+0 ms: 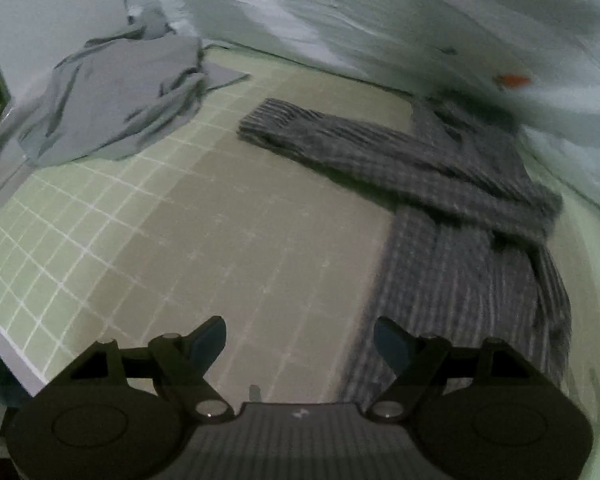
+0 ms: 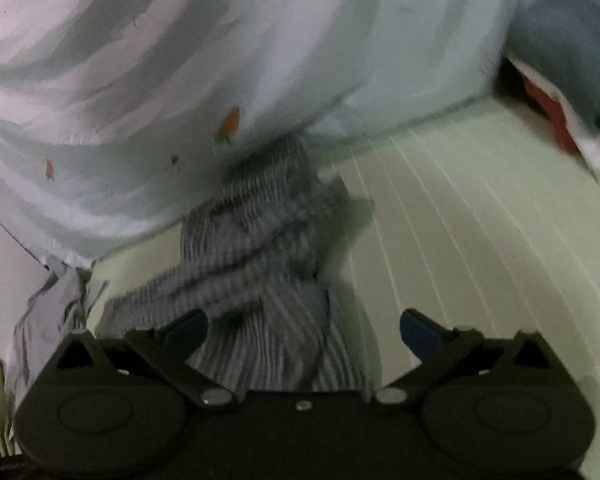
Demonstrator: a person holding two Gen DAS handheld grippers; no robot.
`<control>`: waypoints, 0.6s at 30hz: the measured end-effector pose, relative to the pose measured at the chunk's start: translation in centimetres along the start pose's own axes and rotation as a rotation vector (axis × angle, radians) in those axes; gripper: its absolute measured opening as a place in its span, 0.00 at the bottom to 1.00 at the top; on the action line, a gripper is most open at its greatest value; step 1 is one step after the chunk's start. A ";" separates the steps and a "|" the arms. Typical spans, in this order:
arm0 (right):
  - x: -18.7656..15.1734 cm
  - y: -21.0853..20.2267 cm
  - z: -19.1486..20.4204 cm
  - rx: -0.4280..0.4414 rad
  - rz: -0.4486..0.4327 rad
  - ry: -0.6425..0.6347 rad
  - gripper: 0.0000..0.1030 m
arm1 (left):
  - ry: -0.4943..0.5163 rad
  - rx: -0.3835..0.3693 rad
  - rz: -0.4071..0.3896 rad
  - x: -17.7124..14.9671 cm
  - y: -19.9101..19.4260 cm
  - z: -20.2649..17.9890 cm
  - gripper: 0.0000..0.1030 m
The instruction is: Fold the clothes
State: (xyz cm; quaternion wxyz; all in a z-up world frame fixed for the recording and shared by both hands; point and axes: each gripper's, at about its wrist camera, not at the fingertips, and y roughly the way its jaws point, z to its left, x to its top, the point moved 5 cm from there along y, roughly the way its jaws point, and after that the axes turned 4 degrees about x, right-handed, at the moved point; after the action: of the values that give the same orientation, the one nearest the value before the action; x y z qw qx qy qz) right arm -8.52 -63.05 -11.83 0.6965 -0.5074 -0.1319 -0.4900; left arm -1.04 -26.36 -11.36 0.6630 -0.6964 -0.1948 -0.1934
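A pale green cutting mat (image 1: 80, 240), ruled with a white grid, is seen covering the tabletop, its near half lying in shadow. The mat is backed by a draped, light blue-white sheet (image 1: 380, 20) that is dotted with small orange marks; the sheet is blurred in both views. At the far right of the right wrist view, a dark gap with something red and white (image 2: 556, 120) is shown where the sheet ends; what it is cannot be told.

A grey striped shirt (image 1: 460, 248) is spread on the right part of the mat, with one sleeve laid across toward the middle and its collar end pressed against the sheet. A second, plain grey garment (image 1: 112, 108) is heaped in the far left corner, well apart from the shirt.

The left claw (image 1: 300, 336) is held wide open above bare mat, with nothing between its blue-tipped fingers (image 1: 208, 340); the shirt's edge lies just beside its right finger. The right claw (image 2: 304, 330) is likewise spread wide and empty, and is poised over the shirt (image 2: 260, 264), whose bunched folds are seen between and beyond its fingers. Whether it touches the cloth cannot be told.
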 end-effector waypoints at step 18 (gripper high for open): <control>10.4 18.0 -0.7 -0.116 0.141 0.213 0.64 | -0.103 0.070 0.062 17.5 16.4 2.4 0.79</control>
State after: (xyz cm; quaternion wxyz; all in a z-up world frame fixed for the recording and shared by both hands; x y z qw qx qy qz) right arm 10.99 -69.22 -15.46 0.7088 -0.4999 0.0071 -0.4977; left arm 22.51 -24.40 -16.19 0.6818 -0.6874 -0.2138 -0.1298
